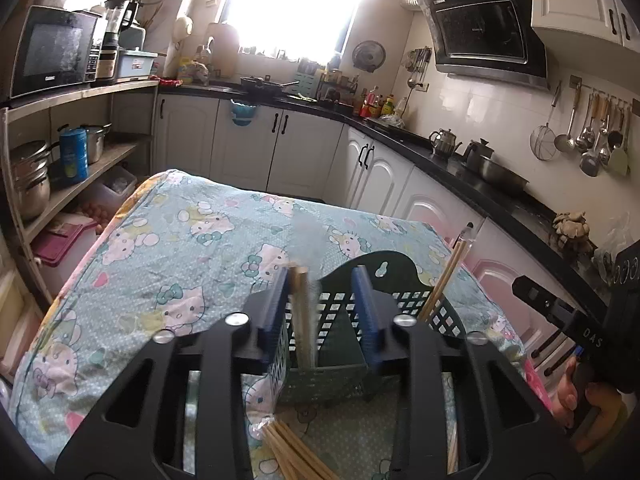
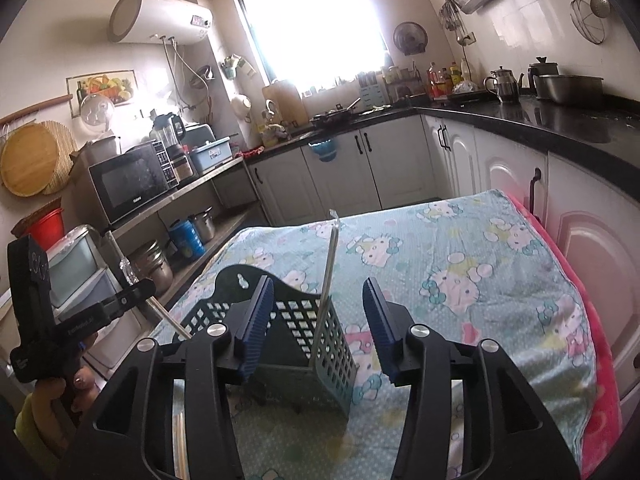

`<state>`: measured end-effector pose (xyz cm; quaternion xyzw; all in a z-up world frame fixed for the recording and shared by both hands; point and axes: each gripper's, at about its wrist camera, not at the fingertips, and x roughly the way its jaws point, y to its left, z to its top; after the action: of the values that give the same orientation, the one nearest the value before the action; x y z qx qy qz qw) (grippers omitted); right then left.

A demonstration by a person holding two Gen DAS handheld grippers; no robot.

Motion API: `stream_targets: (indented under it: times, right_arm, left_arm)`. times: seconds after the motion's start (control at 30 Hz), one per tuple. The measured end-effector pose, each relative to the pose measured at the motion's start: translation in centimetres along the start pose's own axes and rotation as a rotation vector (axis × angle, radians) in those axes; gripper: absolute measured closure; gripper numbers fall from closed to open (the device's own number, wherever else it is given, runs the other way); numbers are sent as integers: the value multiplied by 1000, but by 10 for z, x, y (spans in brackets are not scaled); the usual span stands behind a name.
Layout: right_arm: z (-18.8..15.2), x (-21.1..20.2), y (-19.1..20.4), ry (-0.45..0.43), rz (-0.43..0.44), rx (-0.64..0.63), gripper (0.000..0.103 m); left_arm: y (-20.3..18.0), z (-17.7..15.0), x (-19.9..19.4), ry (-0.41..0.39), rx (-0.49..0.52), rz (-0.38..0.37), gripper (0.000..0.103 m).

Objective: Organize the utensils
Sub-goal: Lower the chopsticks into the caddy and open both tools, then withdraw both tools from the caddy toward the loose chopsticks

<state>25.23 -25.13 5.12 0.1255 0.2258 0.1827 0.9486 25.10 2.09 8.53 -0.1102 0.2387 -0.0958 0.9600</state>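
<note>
Between left gripper (image 1: 325, 312) jaws, blurred chopsticks (image 1: 303, 312) hide basket (image 1: 340, 344).

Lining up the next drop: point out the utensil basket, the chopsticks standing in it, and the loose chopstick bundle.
utensil basket (image 2: 296, 320): right wrist view, lattice front wall.
standing chopsticks (image 1: 444, 280): left wrist view, mid-shaft above the rim.
loose chopstick bundle (image 1: 296, 456): left wrist view, shafts on the cloth.

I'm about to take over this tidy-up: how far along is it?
Done: some chopsticks already stand in the green basket. In hand: nothing clearly; both tongs, left and right, look open, a blurred bundle between the left pair over the basket. Left: the wrapped chopsticks on the table.
</note>
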Motion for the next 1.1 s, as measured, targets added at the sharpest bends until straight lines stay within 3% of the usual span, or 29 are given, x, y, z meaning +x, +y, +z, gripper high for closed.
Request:
stream_targets:
  times: [0.57,0.77,1.1]
  right_arm:
    - [-21,-26,13,65,0,-31,48]
    - [-29,-34,19,79,2,-54,47]
    - [-46,-41,26,116,8,-71,47]
  left_arm:
    - [-1,-19,-44,-43,-7,-28,31]
    - [-2,-29,-61,-53,-5,-39,24]
    - [-5,-48,-73,-27,-3,-42,24]
